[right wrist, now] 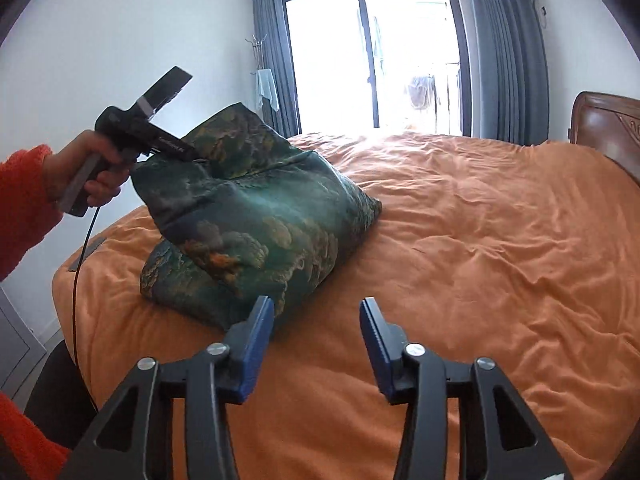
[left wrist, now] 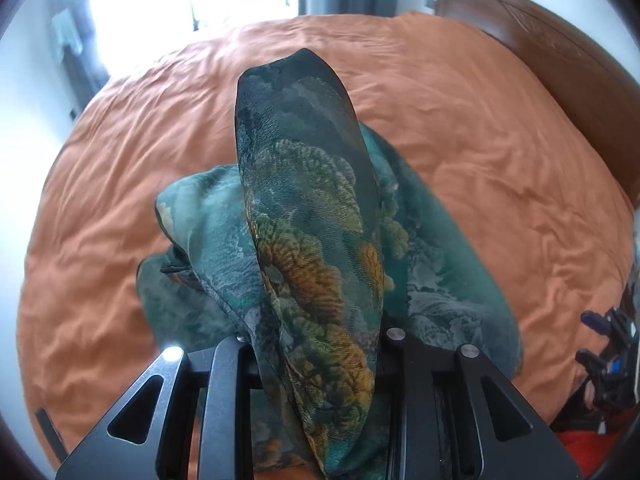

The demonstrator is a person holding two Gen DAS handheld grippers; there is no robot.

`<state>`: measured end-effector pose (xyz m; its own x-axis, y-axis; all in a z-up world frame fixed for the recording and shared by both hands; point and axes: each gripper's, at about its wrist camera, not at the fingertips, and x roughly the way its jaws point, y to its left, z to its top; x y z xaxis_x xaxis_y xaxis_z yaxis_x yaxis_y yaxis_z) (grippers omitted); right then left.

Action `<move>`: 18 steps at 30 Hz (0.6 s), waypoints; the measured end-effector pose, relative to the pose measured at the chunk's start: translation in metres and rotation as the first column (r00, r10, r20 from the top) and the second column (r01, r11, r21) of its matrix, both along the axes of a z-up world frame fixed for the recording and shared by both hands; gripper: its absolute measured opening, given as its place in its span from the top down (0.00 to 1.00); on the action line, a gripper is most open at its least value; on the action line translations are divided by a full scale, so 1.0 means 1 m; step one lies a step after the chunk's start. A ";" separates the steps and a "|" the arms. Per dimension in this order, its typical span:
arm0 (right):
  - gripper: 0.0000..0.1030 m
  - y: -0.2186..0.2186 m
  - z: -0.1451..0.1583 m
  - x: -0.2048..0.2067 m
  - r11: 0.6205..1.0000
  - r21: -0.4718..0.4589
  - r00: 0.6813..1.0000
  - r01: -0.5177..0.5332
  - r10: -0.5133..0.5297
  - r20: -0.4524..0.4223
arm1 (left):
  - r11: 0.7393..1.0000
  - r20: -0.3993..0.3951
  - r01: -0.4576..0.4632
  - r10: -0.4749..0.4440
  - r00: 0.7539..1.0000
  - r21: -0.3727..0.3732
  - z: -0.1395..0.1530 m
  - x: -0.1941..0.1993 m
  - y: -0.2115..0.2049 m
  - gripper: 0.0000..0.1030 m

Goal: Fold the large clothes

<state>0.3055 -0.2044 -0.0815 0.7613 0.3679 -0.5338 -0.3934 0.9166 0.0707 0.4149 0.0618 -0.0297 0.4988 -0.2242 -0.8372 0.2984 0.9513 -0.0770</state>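
The bed [right wrist: 460, 248] is covered by a wrinkled orange cover that fills most of both views, and every other thing is placed here by reference to it. At the far side of the bed a wide glass door [right wrist: 372, 52] is seen, overexposed by daylight, and it is flanked by grey-blue curtains [right wrist: 508, 52]. At the head end of the bed a carved brown wooden headboard [right wrist: 608, 128] is seen. The dark green garment [right wrist: 256, 216], printed with ochre and grey tree-like shapes, is found near the foot corner of the bed: its lower folds are bunched on the orange cover, while its upper part is lifted off the cover into a peak. That peak is clamped by the left tool [left wrist: 316, 344], whose black fingers are closed on a thick fold of the fabric; in the left wrist view the fold is seen rising between them and standing upright over the bed. In the right wrist view the left tool is seen held above the foot corner of the bed by a hand [right wrist: 86, 172] in an orange-red knitted sleeve, and a black cable is seen hanging from it. The right tool [right wrist: 316, 320] is held over the near edge of the bed just beside the garment, its blue-padded fingers [right wrist: 256, 340] set apart with nothing between them.
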 end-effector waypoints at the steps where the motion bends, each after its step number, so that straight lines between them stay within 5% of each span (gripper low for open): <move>1: 0.63 0.006 0.000 0.008 1.000 0.003 1.000 -0.015 0.015 -0.014 | 0.999 -0.011 -0.023 0.023 1.000 -0.027 -0.005 0.001 0.010 0.73; 3: 0.70 0.022 0.000 0.028 0.999 -0.004 0.998 -0.048 0.048 -0.034 | 0.995 -0.035 -0.066 0.064 0.997 -0.081 -0.017 0.004 0.030 0.73; 12: 0.70 0.111 -0.003 0.114 0.984 -0.022 0.980 -0.178 0.176 -0.089 | 0.960 -0.087 -0.133 0.115 0.990 -0.246 -0.060 0.002 0.075 0.70; 18: 0.70 0.146 -0.070 0.147 0.967 -0.032 0.937 -0.251 0.235 -0.260 | 0.950 -0.122 -0.157 0.128 0.984 -0.271 -0.086 0.005 0.101 0.67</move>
